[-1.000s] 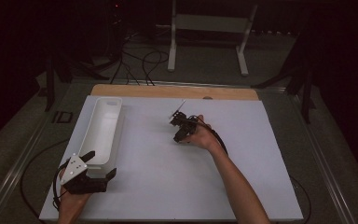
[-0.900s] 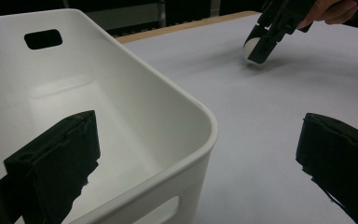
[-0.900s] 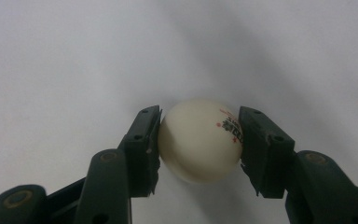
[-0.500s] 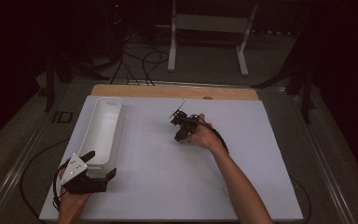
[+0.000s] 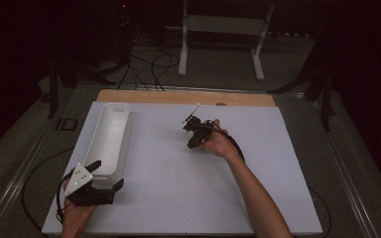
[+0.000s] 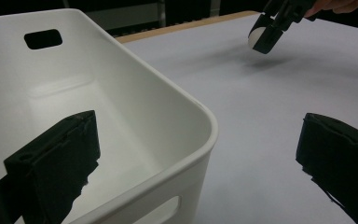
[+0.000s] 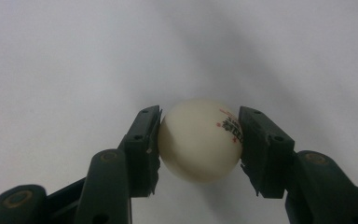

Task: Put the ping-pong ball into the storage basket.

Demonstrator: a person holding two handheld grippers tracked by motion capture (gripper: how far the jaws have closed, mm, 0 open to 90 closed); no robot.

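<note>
At the near left of the white table [image 5: 178, 198], the left gripper [image 5: 104, 179] is sitting exactly where it was a second ago. Its jaws are standing wide apart and straddling the near end wall of the white bin [image 5: 106, 144], one inside and one outside, gripping nothing. In the left gripper view the bin [image 6: 121, 93] is showing bare walls and floor, with no contents.

Moving right, toward mid-table, the right gripper [image 5: 192, 145] is clenched on a cream ping-pong ball [image 7: 200, 139]. The right gripper view shows both pads pressing on opposite sides of the ball, with red and dark print facing the right-hand pad. In the left gripper view the ball [image 6: 254, 36] is appearing as a pale disc at the far gripper's tip, hanging clear of the table above its own soft shadow.

Change noted: over the past second the right hand is barely shifting and the grip is holding unchanged. Judgement: the pick-up looks complete and secure, and the carry toward the bin has not properly begun. The ball is well apart from the bin, to its right. The likely remaining step is a leftward transfer and release over the open bin; the left gripper appears placed to steady it.
</note>
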